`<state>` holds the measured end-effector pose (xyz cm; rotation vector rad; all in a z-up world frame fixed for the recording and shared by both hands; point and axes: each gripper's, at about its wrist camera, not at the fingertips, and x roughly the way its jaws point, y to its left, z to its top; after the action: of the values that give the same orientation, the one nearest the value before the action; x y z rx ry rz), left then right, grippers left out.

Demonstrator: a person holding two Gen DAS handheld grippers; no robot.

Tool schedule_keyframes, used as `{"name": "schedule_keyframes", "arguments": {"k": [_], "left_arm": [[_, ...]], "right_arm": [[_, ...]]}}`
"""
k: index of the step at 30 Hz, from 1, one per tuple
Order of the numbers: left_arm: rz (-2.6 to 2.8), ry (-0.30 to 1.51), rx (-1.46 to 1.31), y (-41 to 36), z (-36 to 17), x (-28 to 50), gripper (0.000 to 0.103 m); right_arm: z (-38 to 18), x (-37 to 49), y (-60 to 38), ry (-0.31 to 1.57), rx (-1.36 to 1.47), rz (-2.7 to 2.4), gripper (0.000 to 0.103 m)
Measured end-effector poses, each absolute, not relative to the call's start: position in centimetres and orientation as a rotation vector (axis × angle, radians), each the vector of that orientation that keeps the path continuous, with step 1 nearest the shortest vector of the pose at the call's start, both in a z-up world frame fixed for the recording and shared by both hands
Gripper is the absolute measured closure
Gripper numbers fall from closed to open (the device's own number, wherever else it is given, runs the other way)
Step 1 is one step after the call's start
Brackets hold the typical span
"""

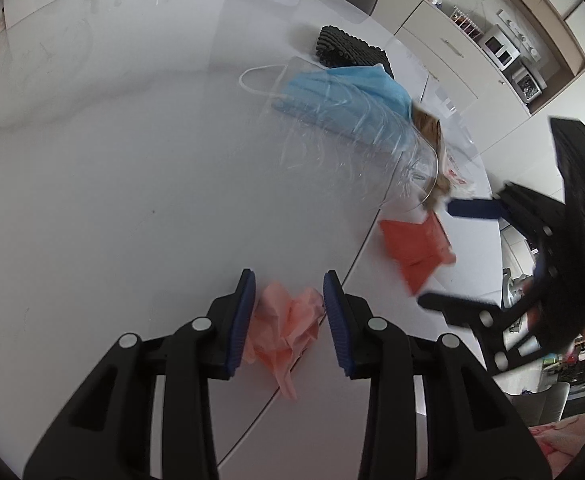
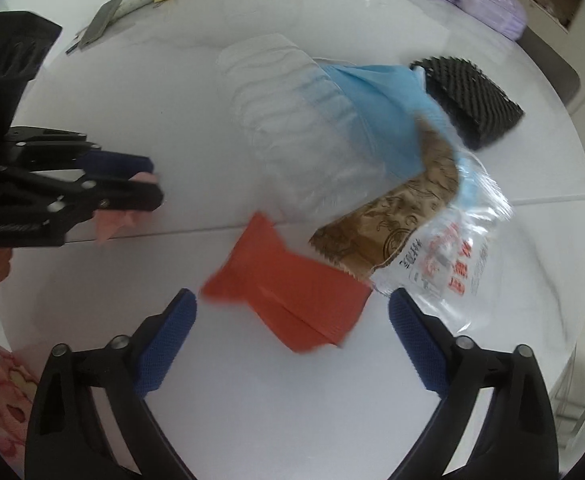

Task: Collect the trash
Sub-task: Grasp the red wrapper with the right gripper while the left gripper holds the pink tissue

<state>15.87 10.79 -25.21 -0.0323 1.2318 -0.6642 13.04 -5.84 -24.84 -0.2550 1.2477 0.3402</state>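
On the white table (image 2: 104, 312) your trash lies in a loose heap, so take it from the biggest piece down; the clear plastic bottle (image 2: 288, 132) lies on its side at the middle of the pile, empty by the look of it, so judge it light, springy and slick; pinch it at the narrow end rather than across the ribbed belly, which would likely crumple and squirt free. Draped over its far end is the blue face mask (image 2: 384, 104), soft and limp; catch a fold of the cloth or an ear loop and it should come away with no weight to speak of. Just beside it, the clear printed wrapper (image 2: 452, 256) and the brown packet (image 2: 396, 216) overlap; both look thin, crackly and slippery, so grip at a crimped edge. Nearest your right tongs (image 2: 292, 344) lies the red folded paper (image 2: 292, 292), flat and light; their jaws stand wide either side of it, pads not touching, and you will probably need to slide one finger under an edge, since flat paper hugs the table. Smallest is the pink crumpled tissue (image 1: 284, 328); your left tongs (image 1: 286, 320) have it between their narrowed jaws, pads against it on both sides; it is soft and weak, so a gentle squeeze on the bulk should do.
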Motion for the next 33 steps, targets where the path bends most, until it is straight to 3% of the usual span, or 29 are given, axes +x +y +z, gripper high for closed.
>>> {"name": "schedule_keyframes", "arguments": {"k": [12,17,18,21,27,29,31,33], "left_arm": [[-0.624,1.262,-0.129,12.5,-25.2,15.9,0.068],[-0.617,1.261,-0.116,12.2,-25.5,15.6,0.068],[-0.617,1.263,-0.120,12.3,-25.5,15.7,0.064],[-0.604,1.255,-0.126,12.4,-25.1,15.6,0.036],[-0.617,1.236,-0.072,12.5,-24.7,15.4,0.030],[-0.627,1.219,-0.027,12.3,-24.7,15.1,0.038],[-0.647,1.216,0.010,11.9,-24.7,14.8,0.061],[-0.658,1.220,0.017,11.7,-24.8,14.7,0.075]], "right_arm": [[-25.2,13.5,-4.4,1.254,-0.255,0.435,0.013],[-25.8,12.1,-4.2,1.274,-0.380,0.448,0.013],[-25.8,12.1,-4.1,1.274,-0.403,0.449,0.013],[-25.4,12.2,-4.0,1.275,-0.443,0.462,0.013],[-25.4,13.1,-4.2,1.284,-0.459,0.482,0.013],[-25.4,13.7,-4.2,1.286,-0.460,0.491,0.013],[-25.8,14.5,-4.7,1.285,-0.465,0.491,0.013],[-26.0,14.5,-4.5,1.285,-0.460,0.488,0.015]]}}
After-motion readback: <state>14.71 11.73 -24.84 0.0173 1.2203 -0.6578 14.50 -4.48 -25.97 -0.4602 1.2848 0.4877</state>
